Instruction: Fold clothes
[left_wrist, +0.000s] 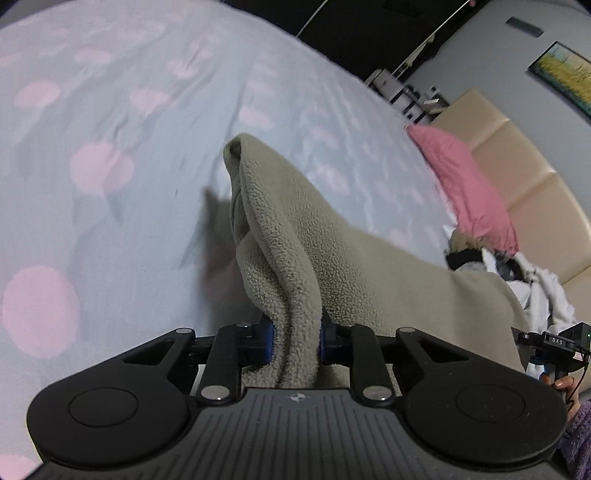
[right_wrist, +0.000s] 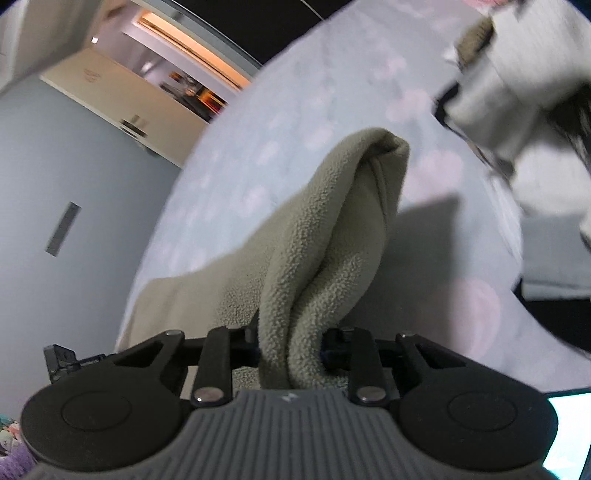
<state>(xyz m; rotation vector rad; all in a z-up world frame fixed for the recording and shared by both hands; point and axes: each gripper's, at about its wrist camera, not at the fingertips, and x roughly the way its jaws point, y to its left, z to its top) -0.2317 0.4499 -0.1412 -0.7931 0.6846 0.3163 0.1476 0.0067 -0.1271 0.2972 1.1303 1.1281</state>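
A beige fleece garment (left_wrist: 295, 240) is lifted off the bed at two corners. My left gripper (left_wrist: 295, 341) is shut on one bunched corner, the fleece squeezed between its blue pads and rising past them in a peak. My right gripper (right_wrist: 291, 345) is shut on the other corner of the same fleece garment (right_wrist: 332, 229), which stands up in a fold over the fingers. The cloth between the two corners hangs down toward the bed. In the left wrist view the other gripper's body (left_wrist: 557, 341) shows at the right edge.
The bed has a pale blue sheet with pink spots (left_wrist: 92, 166). A pink pillow (left_wrist: 465, 188) lies by the beige headboard (left_wrist: 535, 192). A heap of grey, white and dark clothes (right_wrist: 517, 92) sits on the bed to the right. A wall and cabinet (right_wrist: 92, 92) are left.
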